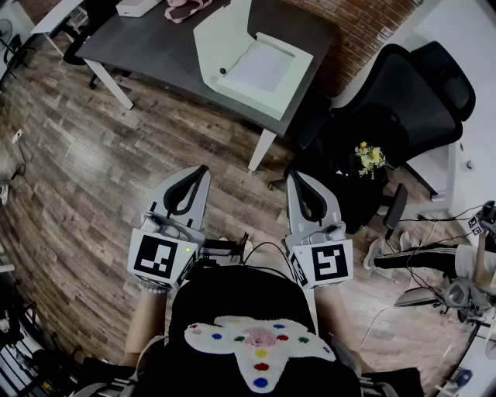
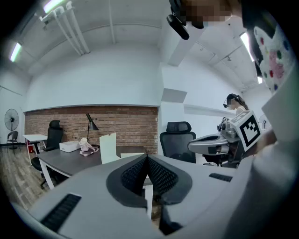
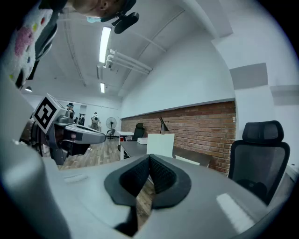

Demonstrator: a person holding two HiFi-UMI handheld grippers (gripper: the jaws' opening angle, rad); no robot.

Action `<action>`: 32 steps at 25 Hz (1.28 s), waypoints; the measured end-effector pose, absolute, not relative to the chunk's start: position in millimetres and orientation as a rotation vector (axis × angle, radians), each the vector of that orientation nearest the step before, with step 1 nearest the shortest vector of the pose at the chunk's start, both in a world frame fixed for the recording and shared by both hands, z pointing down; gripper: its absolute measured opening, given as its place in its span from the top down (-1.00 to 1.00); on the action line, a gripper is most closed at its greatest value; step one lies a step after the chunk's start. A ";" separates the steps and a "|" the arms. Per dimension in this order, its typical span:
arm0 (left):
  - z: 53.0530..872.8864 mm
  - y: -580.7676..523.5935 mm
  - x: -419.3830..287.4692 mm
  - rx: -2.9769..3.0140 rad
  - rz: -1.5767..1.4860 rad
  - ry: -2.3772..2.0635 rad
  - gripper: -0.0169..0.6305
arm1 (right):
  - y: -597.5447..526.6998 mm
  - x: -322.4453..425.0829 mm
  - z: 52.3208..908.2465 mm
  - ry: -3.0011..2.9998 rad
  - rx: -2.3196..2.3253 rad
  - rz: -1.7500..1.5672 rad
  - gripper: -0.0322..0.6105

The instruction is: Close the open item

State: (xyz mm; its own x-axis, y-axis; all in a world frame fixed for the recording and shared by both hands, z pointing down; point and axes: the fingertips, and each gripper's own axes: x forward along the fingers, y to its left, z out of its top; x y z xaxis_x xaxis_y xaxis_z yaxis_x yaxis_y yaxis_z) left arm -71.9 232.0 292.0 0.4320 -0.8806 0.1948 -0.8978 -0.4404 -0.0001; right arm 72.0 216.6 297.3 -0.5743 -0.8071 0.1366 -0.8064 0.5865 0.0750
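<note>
A pale box (image 1: 260,68) stands open on the dark desk (image 1: 155,46), its lid (image 1: 221,35) raised upright at the box's left side. In the gripper views the lid shows as a pale panel (image 2: 108,147) (image 3: 160,144) far ahead. I hold both grippers close to my body over the wooden floor, well short of the desk. The left gripper (image 1: 203,169) (image 2: 146,158) is shut with nothing between its jaws. The right gripper (image 1: 295,177) (image 3: 149,158) is likewise shut and empty. Both point toward the desk, side by side.
Black office chairs (image 1: 403,101) stand right of the desk, with a small bunch of yellow flowers (image 1: 370,157) in front of them. A white box (image 1: 139,6) and a pink item (image 1: 186,8) lie at the desk's far end. Cables and gear crowd the floor at the right (image 1: 457,287).
</note>
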 end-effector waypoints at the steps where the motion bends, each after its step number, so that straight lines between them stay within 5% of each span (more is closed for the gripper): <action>1: 292.8 231.8 -72.1 2.567 0.254 -1.603 0.93 | 216.1 72.2 298.0 -2.657 1.361 -0.006 0.88; 32: 293.1 244.2 -113.9 2.649 0.248 -1.542 0.93 | 235.6 47.0 297.9 -2.621 1.556 0.061 0.88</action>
State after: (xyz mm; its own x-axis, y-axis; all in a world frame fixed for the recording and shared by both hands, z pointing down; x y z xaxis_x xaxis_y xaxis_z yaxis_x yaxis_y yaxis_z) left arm -113.9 244.2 293.1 0.4847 -0.8575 0.1726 -0.8683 -0.4955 -0.0234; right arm 47.0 235.6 297.9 -0.4760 -0.8737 0.1004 -0.8774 0.4795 0.0133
